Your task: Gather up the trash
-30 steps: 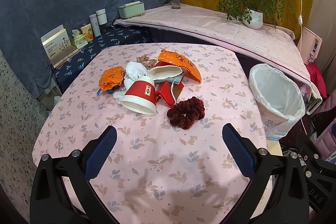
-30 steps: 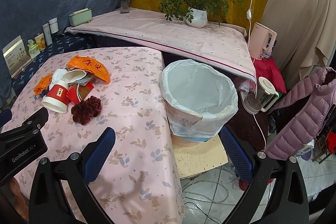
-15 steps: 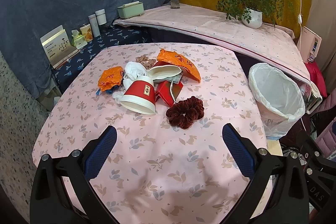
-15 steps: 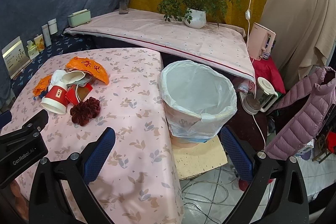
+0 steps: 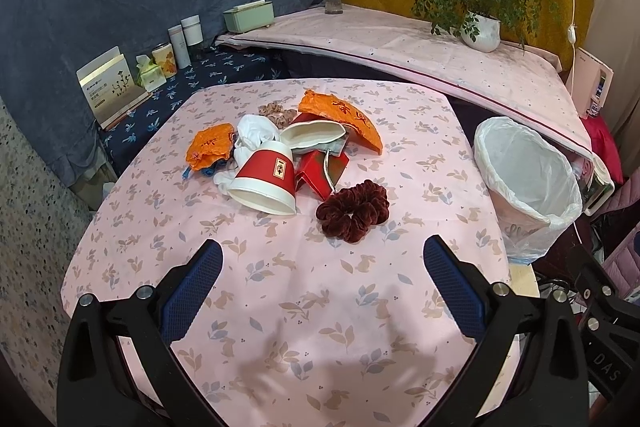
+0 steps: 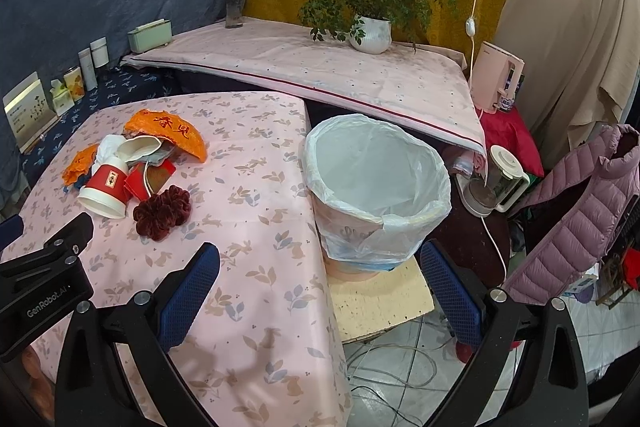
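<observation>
A pile of trash lies mid-table: a tipped red and white paper cup (image 5: 266,181), a squashed white cup (image 5: 312,134), two orange wrappers (image 5: 342,117) (image 5: 209,150), a red packet (image 5: 320,169), white tissue (image 5: 256,131) and a dark red scrunchie (image 5: 353,209). The pile also shows in the right wrist view, with the paper cup (image 6: 105,189) and scrunchie (image 6: 162,213). A white-lined bin (image 6: 376,187) stands just off the table's right edge. My left gripper (image 5: 322,281) is open and empty, short of the scrunchie. My right gripper (image 6: 320,281) is open and empty, in front of the bin.
The table carries a pink floral cloth (image 5: 280,307). A raised pink-covered shelf (image 6: 320,67) behind holds a potted plant (image 6: 370,31), a flower vase (image 6: 234,7) and a green box (image 6: 150,35). A blender (image 6: 494,183), kettle (image 6: 496,77) and jacket (image 6: 576,219) crowd the right.
Both views have shifted very slightly. The grippers stay open and the trash has not moved.
</observation>
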{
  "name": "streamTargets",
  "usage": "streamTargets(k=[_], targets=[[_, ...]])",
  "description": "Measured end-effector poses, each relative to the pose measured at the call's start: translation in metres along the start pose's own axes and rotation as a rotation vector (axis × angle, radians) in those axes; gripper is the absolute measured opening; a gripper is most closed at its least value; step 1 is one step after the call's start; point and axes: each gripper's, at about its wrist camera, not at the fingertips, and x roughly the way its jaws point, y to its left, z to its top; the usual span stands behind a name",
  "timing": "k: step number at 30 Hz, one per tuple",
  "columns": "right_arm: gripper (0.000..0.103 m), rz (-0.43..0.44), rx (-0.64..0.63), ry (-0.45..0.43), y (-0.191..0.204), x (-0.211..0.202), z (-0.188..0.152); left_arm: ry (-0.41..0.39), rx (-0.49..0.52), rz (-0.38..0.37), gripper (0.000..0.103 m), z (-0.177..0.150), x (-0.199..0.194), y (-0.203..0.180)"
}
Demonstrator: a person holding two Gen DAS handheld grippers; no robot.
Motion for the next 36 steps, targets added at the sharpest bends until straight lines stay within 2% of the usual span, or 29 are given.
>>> streamTargets(k=[36], targets=[[0.096,-0.025,0.004,-0.018,0.009,0.012,0.012,0.006,-0.012,-0.018,0.096,0.01,0.01,0.005]])
